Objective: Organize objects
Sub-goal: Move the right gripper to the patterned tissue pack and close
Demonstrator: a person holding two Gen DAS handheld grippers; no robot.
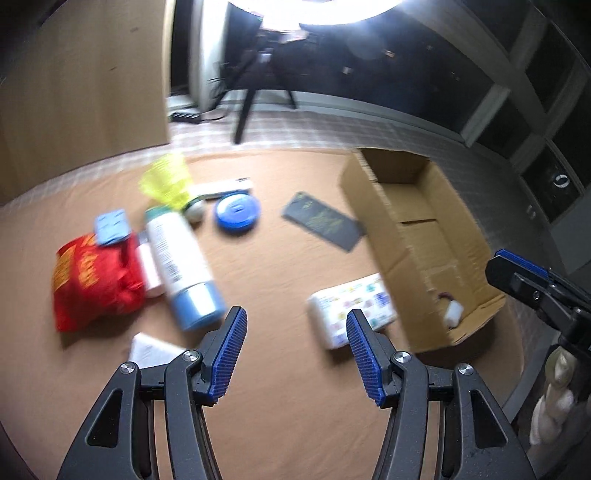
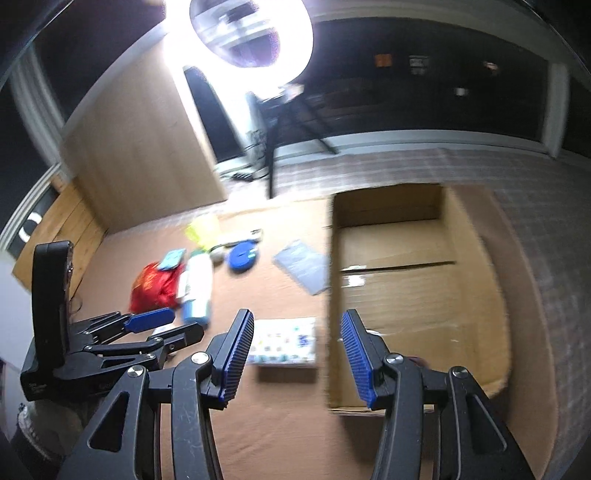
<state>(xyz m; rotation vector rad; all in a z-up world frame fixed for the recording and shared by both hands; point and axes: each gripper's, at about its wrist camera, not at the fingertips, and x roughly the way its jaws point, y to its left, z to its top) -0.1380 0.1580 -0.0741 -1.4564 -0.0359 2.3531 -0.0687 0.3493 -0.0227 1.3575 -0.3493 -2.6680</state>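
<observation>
An open cardboard box (image 1: 424, 236) (image 2: 417, 295) lies on the tan table with a small white item (image 1: 453, 313) in its near corner. A white patterned tissue pack (image 1: 351, 308) (image 2: 284, 341) lies beside the box. Further left are a white and blue bottle (image 1: 181, 258) (image 2: 197, 288), a red snack bag (image 1: 92, 280) (image 2: 153, 286), a blue round tin (image 1: 237, 213) (image 2: 242, 256), a dark flat pouch (image 1: 323, 221) (image 2: 303, 266) and a yellow shuttlecock (image 1: 168, 182). My left gripper (image 1: 295, 354) is open and empty above the table. My right gripper (image 2: 297, 354) is open and empty over the box's near edge.
A light blue blister pack (image 1: 110, 227) lies on the red bag. A white stick-shaped item (image 1: 221, 187) and a small ball (image 1: 195, 212) lie near the tin. A white card (image 1: 151, 350) lies by my left finger. A tripod with a ring light (image 2: 251, 33) stands behind the table.
</observation>
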